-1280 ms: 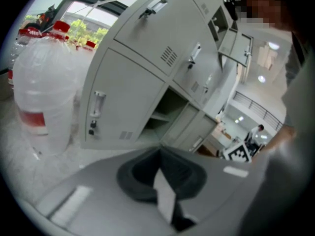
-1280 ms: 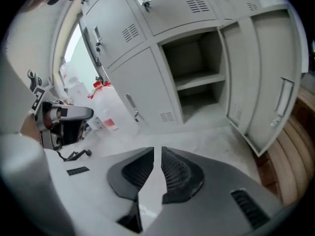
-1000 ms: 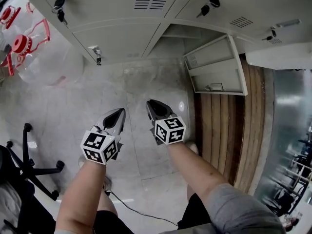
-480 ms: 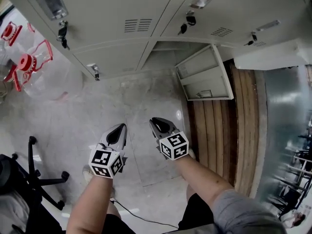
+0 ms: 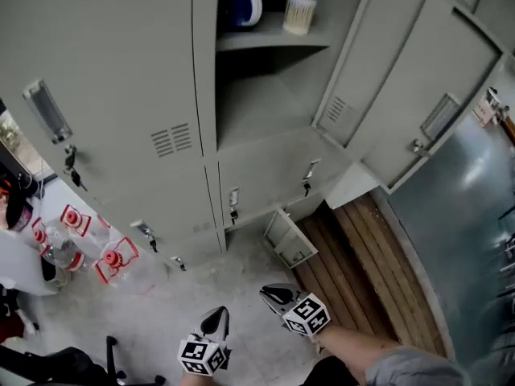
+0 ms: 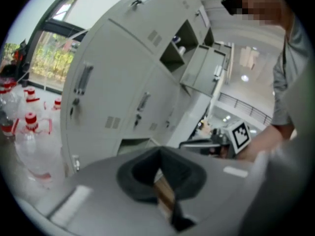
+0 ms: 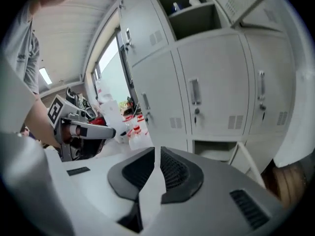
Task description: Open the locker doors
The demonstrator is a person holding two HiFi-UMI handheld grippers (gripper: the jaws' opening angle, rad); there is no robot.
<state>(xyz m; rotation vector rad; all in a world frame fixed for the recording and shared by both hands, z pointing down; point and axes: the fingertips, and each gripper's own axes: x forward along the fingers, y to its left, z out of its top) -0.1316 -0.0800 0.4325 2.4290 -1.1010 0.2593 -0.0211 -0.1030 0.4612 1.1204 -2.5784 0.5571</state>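
A bank of grey lockers [image 5: 121, 95] fills the head view. One upper compartment [image 5: 265, 103] stands open, its door [image 5: 354, 79] swung to the right, with a blue mug [image 5: 241, 5] and a white cup [image 5: 299, 13] on its shelf. Down by the floor, a small door [image 5: 288, 238] also hangs open. The other doors are closed, with keys in the locks [image 5: 233, 201]. My left gripper [image 5: 219, 316] and right gripper [image 5: 271, 293] are held low, well short of the lockers, both shut and empty. Their tips [image 6: 158, 151] [image 7: 156, 150] meet in the gripper views.
Plastic water bottles with red caps [image 5: 76, 240] stand on the floor left of the lockers. Wooden boards [image 5: 362, 272] lie on the right, beside a shiny wall [image 5: 467, 240]. A black office chair base [image 5: 113, 360] is at the lower left.
The head view has swung up from the floor to the locker fronts, so the open upper compartment shows now. Both grippers sit lower in the frame, still shut and side by side.
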